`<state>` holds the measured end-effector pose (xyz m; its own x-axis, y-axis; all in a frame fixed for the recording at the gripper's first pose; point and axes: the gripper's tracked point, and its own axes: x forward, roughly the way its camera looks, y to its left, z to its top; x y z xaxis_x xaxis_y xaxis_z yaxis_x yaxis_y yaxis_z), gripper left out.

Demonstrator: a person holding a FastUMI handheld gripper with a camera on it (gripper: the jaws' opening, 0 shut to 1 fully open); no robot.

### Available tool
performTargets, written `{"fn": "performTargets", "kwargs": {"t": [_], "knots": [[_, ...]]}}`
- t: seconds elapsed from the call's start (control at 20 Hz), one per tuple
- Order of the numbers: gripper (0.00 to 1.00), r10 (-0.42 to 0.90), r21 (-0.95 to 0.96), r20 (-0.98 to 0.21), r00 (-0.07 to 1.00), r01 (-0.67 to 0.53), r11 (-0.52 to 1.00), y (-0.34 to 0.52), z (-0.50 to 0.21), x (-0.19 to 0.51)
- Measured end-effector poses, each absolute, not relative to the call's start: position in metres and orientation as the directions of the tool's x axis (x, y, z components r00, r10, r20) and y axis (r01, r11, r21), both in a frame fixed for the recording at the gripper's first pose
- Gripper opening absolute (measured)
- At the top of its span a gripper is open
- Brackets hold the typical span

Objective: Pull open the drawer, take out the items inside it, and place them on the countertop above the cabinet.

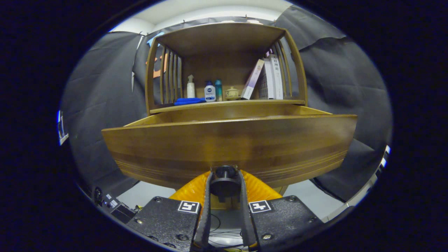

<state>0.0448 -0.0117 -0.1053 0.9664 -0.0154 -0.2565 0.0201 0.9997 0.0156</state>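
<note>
Drawer (229,147) sits pulled out toward the camera, its wide wooden front spanning the middle of the frame. Nearest, at bottom centre, gripper (225,182) is clamped on the drawer's dark round knob (225,183): both fingers (207,196) press its sides, w/ the knob squeezed between them just below the drawer front. Fingers run up from the two dark mounts carrying square markers (189,206). Behind the knob and under the drawer, an orange ribbed surface (257,189) shows; can't tell what it belongs to.

Drawer's inside is hidden behind its front; only the top rims of its side walls show, so contents can't be told.

Just above and beyond the drawer, mid-frame, is the countertop (227,102) of the cabinet, w/ a slatted wooden shelf unit (224,42) over it. On the countertop, l to r: blue cloth (189,101), white pump bottle (190,87), white-and-blue bottle (209,91), teal bottle (218,89), small lidded pot (232,93), then leaning books (269,78) at upper right of centre.
</note>
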Motion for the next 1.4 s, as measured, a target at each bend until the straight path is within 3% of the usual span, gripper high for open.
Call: {"fn": "performTargets", "kwargs": {"t": [0.45,0.55,0.85,1.05,1.25,1.4], "knots": [[0.39,0.003,0.012,-0.303,0.953,0.001,1.0,-0.009,-0.109,0.037],[0.45,0.013,0.022,-0.323,0.946,-0.007,1.0,-0.013,-0.107,0.035],[0.98,-0.007,-0.049,-0.362,0.932,-0.011,0.999,-0.036,-0.079,0.01],[0.99,-0.053,-0.071,-0.378,0.924,0.028,0.997,-0.06,-0.031,0.017],[0.99,-0.075,-0.115,-0.314,0.946,0.041,0.993,-0.074,0.042,0.057],[1.0,-0.089,-0.188,-0.345,0.934,0.024,0.982,-0.076,0.063,0.089]]}}
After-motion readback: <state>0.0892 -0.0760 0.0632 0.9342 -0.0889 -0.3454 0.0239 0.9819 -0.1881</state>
